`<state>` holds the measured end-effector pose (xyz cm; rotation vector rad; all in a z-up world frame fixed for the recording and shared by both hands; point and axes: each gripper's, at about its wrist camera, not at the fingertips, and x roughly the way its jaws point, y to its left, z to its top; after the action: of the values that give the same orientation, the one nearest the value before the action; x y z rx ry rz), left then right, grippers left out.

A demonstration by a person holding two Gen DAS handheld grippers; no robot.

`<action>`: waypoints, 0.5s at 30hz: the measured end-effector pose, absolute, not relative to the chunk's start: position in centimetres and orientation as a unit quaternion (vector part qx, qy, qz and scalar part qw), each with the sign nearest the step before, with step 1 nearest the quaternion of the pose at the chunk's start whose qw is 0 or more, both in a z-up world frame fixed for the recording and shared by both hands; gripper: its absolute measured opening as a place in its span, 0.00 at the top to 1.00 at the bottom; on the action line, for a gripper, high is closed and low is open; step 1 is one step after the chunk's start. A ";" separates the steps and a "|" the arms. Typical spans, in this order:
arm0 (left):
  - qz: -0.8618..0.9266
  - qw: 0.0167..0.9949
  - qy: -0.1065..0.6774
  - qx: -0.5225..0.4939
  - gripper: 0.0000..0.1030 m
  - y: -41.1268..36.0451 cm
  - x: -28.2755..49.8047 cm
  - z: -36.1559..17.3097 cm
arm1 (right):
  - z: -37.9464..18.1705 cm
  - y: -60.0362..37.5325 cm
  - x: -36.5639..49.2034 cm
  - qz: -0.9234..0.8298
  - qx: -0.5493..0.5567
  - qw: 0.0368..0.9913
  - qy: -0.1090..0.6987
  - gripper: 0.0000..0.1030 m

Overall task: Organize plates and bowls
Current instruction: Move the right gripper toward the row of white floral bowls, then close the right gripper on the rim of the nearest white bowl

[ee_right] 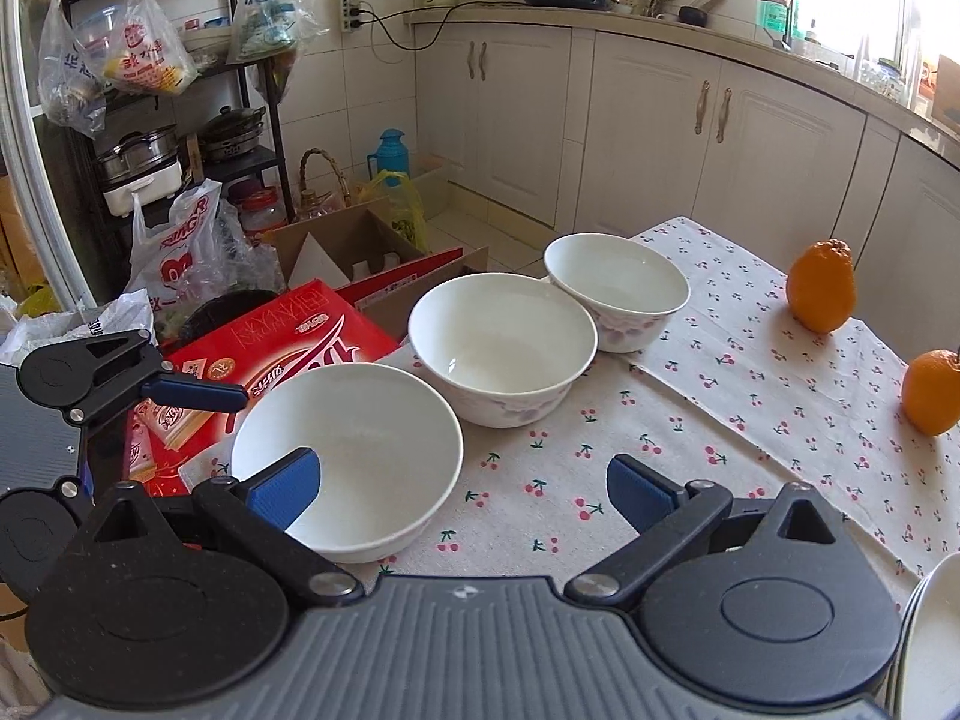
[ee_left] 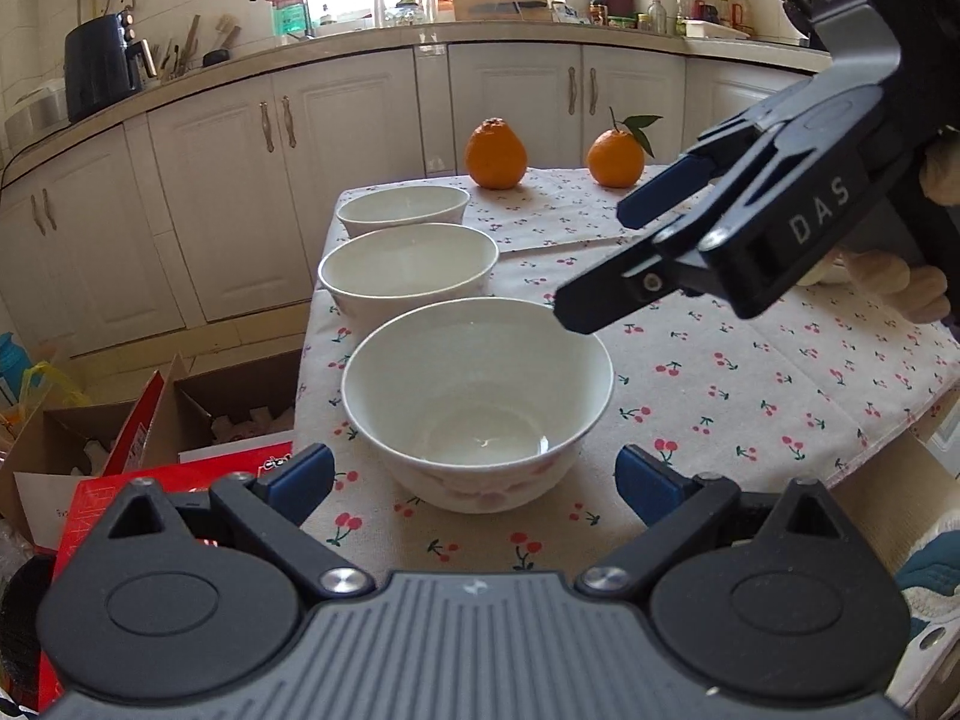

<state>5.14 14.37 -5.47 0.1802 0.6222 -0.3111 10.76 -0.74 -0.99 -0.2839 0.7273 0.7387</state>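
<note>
White bowls sit in a row along the table's left edge, near bowl, middle bowl, far bowl, none stacked yet; my left gripper and right gripper gape wide, empty; everything remains.

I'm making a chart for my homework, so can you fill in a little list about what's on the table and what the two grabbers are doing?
bowls: three white bowls in a row, near bowl, middle bowl, far bowl, all empty
fruit: two oranges at the far end
table cover: cherry-print cloth
left gripper: open, in front of the near bowl
right gripper: open, one finger over the near bowl
plates: white rim at the right wrist view's edge
</note>
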 end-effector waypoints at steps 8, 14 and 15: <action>-0.144 0.939 0.302 0.077 0.03 14.6 5.2 -6.1 | -1.9 0.4 11.4 0.376 -0.121 0.842 0.367 0.00; -0.140 0.944 0.291 0.067 0.04 14.6 5.6 -6.2 | -2.7 1.4 12.1 0.392 -0.113 0.830 0.380 0.11; -0.141 0.944 0.290 0.067 0.04 14.6 5.6 -6.2 | -2.8 1.5 12.2 0.395 -0.111 0.828 0.382 0.13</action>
<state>5.63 14.59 -6.18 0.1366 0.5906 -0.2874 12.22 1.47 -2.76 -0.2352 0.8120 0.8379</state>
